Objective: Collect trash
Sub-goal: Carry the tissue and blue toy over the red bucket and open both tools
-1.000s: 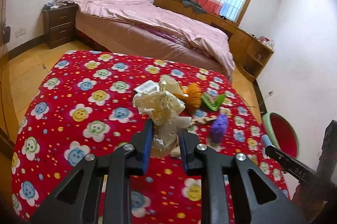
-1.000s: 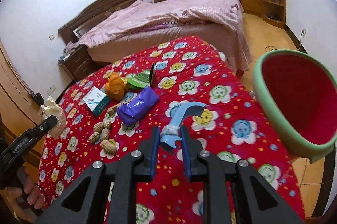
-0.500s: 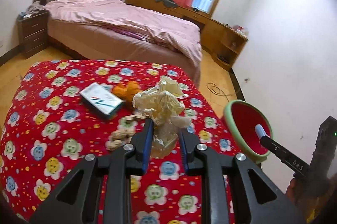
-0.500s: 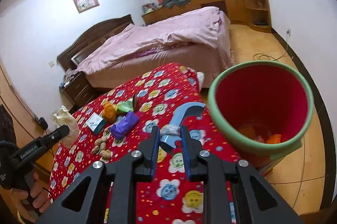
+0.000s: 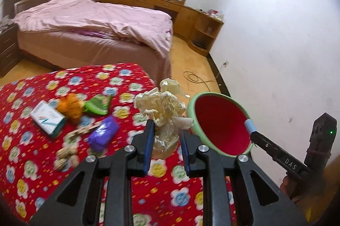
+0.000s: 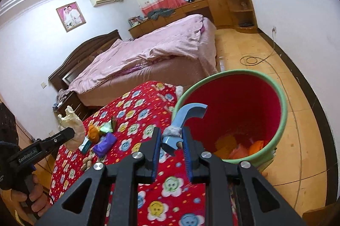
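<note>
Right gripper (image 6: pixel 171 144): you are clamping a blue plastic scrap (image 6: pixel 187 117) just at the bin (image 6: pixel 282 117) rim | Left gripper (image 5: pixel 166 141): you are pinching crumpled paper (image 5: pixel 163 107) over the red tablecloth (image 5: pixel 127 77) right edge | Risk: releasing early is likely dropping either piece outside the bin

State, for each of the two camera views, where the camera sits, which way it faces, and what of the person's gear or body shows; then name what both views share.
Left wrist: sits on the left claw, facing down over the red cloth toward the bin; it grips crumpled paper; the right claw's tip shows at right.
Right wrist: sits on the right claw, facing the bin; it grips a blue plastic piece; the left claw and a hand show at left.
Shared: bin, cloth, bed, purple packet.
</note>
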Demonstrator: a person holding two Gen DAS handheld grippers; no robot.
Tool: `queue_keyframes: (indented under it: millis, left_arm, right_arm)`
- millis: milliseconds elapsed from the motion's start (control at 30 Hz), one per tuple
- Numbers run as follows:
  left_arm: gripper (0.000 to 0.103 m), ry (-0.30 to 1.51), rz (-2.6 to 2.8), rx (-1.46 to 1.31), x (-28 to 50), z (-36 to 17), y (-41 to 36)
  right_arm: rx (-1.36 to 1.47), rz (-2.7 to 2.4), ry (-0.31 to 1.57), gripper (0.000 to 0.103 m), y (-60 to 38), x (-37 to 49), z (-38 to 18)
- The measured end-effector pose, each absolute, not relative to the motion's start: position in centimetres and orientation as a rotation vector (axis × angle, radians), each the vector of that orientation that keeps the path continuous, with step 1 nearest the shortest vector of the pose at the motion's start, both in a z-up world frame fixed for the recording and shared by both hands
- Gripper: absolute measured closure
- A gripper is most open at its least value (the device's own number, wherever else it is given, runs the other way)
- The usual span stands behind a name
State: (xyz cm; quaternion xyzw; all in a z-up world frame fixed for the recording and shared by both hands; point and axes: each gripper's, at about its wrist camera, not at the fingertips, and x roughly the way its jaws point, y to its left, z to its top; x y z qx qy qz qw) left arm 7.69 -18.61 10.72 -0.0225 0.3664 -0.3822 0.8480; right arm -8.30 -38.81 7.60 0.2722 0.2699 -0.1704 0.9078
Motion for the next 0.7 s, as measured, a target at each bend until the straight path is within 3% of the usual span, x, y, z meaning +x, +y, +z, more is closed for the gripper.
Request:
queue_keyframes:
  millis: [700]
  left_arm:
    - [0.08,0.925,-0.924,0.079,9.1,4.6,-35.5]
  right_arm:
    - [0.66,-0.377,0.602,0.081,-51.3,-7.5,2.2]
